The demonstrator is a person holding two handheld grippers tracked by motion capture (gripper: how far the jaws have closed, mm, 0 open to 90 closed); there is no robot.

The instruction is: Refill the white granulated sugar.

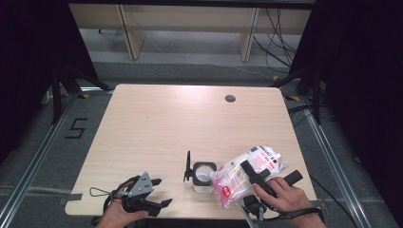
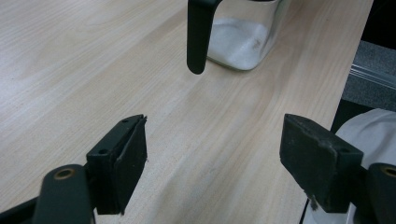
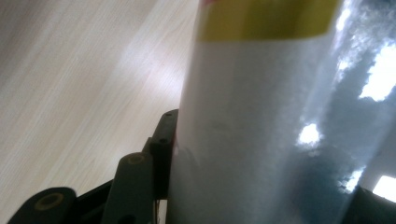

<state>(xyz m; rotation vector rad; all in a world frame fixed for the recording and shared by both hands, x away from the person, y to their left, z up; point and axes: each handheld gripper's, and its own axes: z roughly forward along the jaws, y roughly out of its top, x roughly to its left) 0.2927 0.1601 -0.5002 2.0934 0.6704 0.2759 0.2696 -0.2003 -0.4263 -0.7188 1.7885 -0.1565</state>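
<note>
While your right gripper (image 1: 253, 176) clamps its jaws on the white plastic bag (image 1: 247, 175) at the lower right of the high view, the bag's cut corner tips down and left over the open mouth of the clear glass jar (image 1: 204, 176) at the lower centre of the frame, a hold that reads as pouring the bag's white grains into the jar. You keep the bag slanted, its red-printed bulk higher toward the right, so the contents can slide toward the spout. The jar stands upright on the worktop (image 1: 190, 123), its black hinged lid (image 1: 188, 167) swung up on the left and clear of the opening. In the left gripper view the jar already holds a layer of white grains at the top of the frame, with the lid hanging in front of it. Your left gripper (image 1: 159, 192) rests at the lower left of the high view with its jaws wide apart on nothing, apparently waiting its turn. The spout and any stream of grains are too small to make out. In the right gripper view the bag hides the right jaw and the jar. The jar's rim is cut off at the left gripper view's top edge.
</note>
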